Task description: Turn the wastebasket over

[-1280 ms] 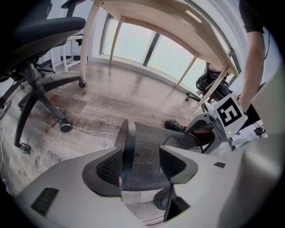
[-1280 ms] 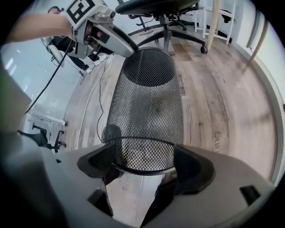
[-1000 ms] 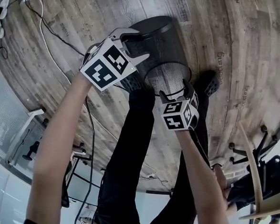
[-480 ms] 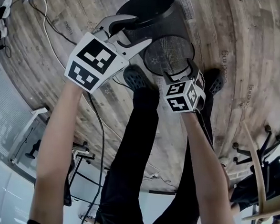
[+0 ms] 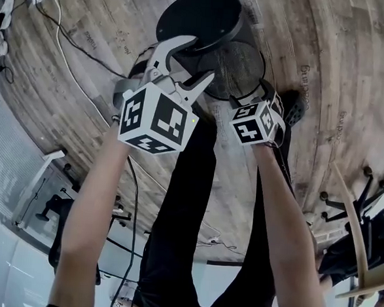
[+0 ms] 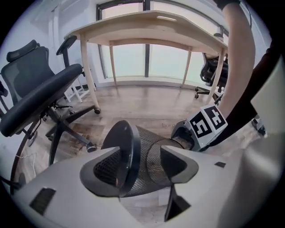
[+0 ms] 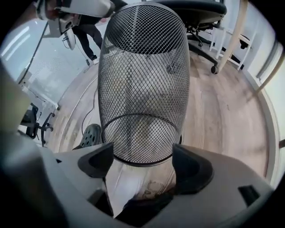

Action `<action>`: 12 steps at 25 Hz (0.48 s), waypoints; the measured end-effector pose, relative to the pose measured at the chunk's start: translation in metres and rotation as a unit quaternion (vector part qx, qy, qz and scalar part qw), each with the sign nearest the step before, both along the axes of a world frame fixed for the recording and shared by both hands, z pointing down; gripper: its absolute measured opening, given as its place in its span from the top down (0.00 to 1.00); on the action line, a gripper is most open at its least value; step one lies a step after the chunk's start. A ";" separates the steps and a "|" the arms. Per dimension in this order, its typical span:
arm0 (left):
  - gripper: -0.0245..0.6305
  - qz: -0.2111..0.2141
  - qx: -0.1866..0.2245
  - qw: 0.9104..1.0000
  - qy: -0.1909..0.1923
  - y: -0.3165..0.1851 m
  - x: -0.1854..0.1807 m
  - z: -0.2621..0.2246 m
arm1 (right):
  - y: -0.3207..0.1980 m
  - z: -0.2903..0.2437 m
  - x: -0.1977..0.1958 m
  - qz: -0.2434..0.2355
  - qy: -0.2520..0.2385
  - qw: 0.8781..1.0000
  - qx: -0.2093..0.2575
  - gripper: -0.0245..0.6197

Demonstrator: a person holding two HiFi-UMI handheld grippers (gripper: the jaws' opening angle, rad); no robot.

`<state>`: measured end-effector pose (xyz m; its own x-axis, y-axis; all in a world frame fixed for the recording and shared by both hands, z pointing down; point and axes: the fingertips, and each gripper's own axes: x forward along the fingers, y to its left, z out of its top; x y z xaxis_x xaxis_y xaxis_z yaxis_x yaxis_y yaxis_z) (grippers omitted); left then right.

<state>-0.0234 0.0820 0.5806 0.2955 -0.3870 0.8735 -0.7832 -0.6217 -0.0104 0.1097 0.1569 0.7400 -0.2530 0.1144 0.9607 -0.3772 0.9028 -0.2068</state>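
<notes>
L gripper (image 5: pixel 193 56) is clamped on the base end of the wastebasket (image 5: pixel 233 57). One jaw sits against the solid black bottom disc (image 6: pixel 127 147), the other against the mesh wall just behind it. R gripper (image 5: pixel 252 93) is at the opposite end with its jaws spread wide and not pinching; in the right gripper view the near arc of the open rim (image 7: pixel 141 162) sits between the tips. The wastebasket is tipped on its side btwn the two grippers, over the wooden floor (image 5: pixel 343 55), with its bottom pointing away from the person and its mouth toward them. A dark shoe (image 5: pixel 292 109) is just beside the R gripper. Farther out – an office chair (image 6: pixel 40 98), a pale desk (image 6: pixel 151 26) and a white cable (image 5: pixel 66 52) on the floor.
</notes>
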 end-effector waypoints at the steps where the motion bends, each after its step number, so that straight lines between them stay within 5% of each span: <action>1: 0.52 -0.004 -0.001 1.000 -0.003 0.002 -0.001 0.002 | 0.000 0.002 0.003 -0.004 0.005 1.000 0.002 0.31; 12: 0.48 0.007 -0.033 0.999 0.021 0.018 0.016 0.015 | -0.011 0.006 0.028 0.007 0.024 0.999 0.029 0.31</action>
<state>-0.0078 0.0998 0.5958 0.3385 -0.3249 0.8831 -0.7727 -0.6316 0.0638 0.1378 0.1456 0.7463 -0.2080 0.0541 0.9766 -0.3981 0.9074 -0.1350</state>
